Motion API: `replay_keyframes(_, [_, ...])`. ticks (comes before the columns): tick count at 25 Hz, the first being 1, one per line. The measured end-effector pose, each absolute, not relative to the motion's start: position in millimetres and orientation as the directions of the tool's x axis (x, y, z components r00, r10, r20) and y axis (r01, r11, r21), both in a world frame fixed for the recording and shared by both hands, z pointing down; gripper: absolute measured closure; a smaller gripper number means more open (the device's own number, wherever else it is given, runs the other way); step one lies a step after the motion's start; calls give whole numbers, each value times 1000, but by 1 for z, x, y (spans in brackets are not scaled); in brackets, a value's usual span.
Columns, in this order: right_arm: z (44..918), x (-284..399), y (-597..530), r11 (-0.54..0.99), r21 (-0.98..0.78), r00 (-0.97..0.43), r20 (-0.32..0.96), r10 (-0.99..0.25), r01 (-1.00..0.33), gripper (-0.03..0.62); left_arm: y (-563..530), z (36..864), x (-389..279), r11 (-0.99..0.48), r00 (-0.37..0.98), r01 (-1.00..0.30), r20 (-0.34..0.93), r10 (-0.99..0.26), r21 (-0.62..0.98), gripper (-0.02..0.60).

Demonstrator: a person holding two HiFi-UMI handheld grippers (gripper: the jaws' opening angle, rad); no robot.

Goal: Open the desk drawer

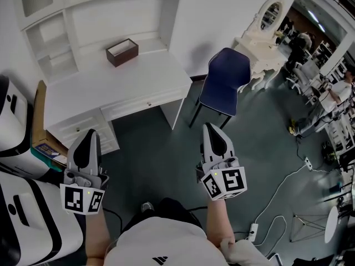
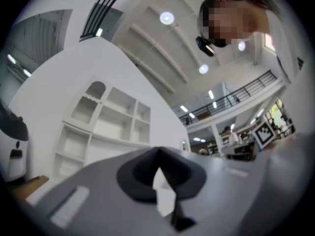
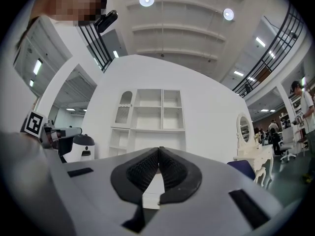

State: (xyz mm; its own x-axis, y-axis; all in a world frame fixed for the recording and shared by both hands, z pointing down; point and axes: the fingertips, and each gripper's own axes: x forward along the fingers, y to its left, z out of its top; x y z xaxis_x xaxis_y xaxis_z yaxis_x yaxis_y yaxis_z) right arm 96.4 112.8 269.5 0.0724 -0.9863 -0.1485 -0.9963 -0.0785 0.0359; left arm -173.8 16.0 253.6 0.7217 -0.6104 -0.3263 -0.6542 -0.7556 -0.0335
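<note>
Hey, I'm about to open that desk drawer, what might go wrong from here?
Both the left gripper and right gripper are shut, so either could bump the small drawer knob rather than grip it. The blue chair stands near the desk's right end and might catch an elbow.

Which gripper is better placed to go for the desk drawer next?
Left, probably: the left gripper sits before the drawer stack at the left end of the desk, while the right gripper hangs over floor near the blue chair. Both jaws are shut and empty.

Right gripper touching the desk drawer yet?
Apart. Head view shows open floor between the right gripper and the desk drawer; its fingers are together, holding nothing.
</note>
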Motion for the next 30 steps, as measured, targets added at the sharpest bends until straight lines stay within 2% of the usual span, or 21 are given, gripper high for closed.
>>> replay_keyframes(11, [282,114,82,-89,26,85,-129,-988,-996,609,-16,260,-157,-765,734,-643,-318,-600,-39,575])
replay_keyframes(30, [263,172,-86,25,30,-29,-164,-986,-999,609,-152,243,-105,-697,668,-715,-347,-659,-52,575])
